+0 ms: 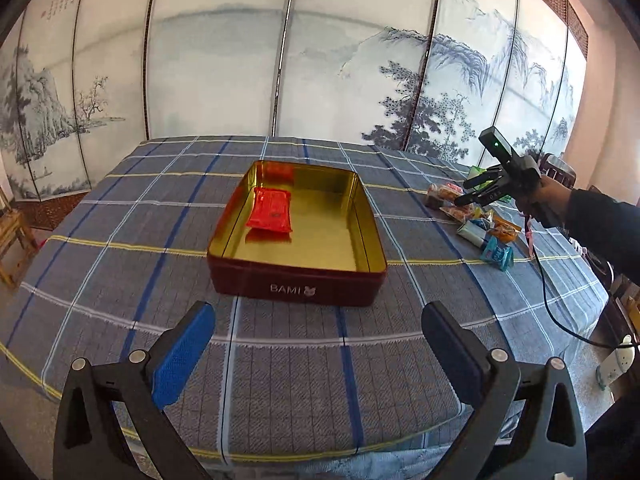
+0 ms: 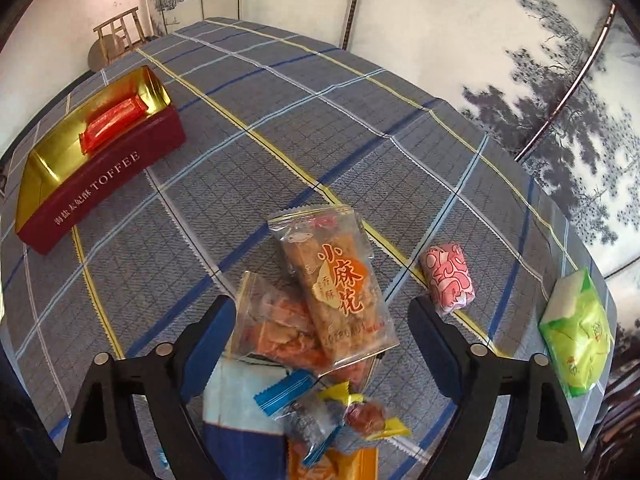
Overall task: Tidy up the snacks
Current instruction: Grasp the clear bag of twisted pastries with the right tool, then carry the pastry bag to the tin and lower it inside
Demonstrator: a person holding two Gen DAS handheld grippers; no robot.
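While my right hand-held gripper (image 2: 322, 344) hangs over the snack pile (image 2: 316, 332), its jaws spread and touching nothing, the clear twist-snack packet (image 2: 340, 280) lies directly between the fingers, its long axis running away from me and slightly leftward, so the jaws would close across its narrow width. It rests on another clear packet (image 2: 276, 324) of orange pieces. A pink roll (image 2: 448, 278) and a green packet (image 2: 576, 332) lie to the right on the checked cloth of the bench (image 2: 280, 128). My left hand-held gripper (image 1: 318, 354) is spread wide and empty, facing the red tin (image 1: 296, 280), well apart from the pile, so the right is nearer. The tin holds only one red packet (image 1: 270, 210), near its far left corner
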